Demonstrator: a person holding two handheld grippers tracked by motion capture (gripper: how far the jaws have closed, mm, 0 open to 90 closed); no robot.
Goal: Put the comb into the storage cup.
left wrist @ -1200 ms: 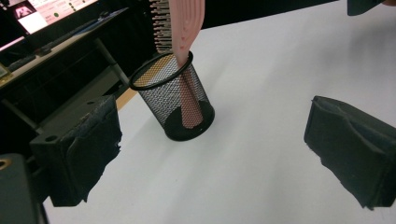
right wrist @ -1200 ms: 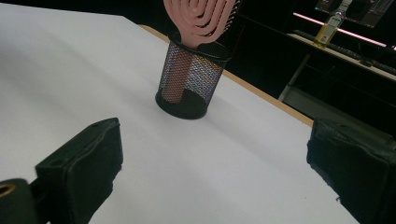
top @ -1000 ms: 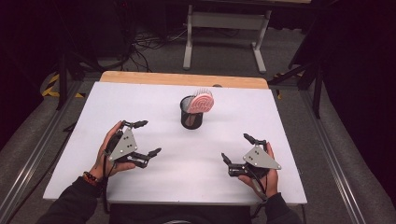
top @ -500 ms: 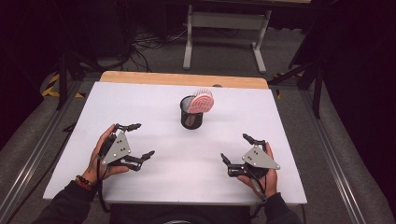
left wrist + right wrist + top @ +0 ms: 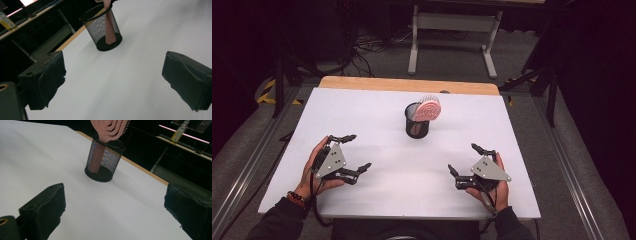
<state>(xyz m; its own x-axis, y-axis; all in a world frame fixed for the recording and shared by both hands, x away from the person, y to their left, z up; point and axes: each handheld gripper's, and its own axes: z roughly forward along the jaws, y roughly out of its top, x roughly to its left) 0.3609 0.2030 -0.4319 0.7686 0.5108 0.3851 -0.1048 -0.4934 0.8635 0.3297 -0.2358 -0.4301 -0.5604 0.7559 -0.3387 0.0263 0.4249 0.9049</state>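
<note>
Left gripper (image 5: 348,152) had slid back toward the near bench (image 5: 377,200) edge, right gripper (image 5: 464,160) barely shifted | both gaped wide, holding nothing | bare white bench lay ahead of each | mesh cup (image 5: 417,121) sat ahead, between them, well apart, pink brush (image 5: 428,109) standing inside, head above rim

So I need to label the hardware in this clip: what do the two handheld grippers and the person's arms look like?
Both the left gripper and the right gripper are black, each with two jaws tipped in worn black pads and a grey three-cornered plate on top. The person wears dark sleeves, plus a beaded bracelet on the left wrist.
</note>
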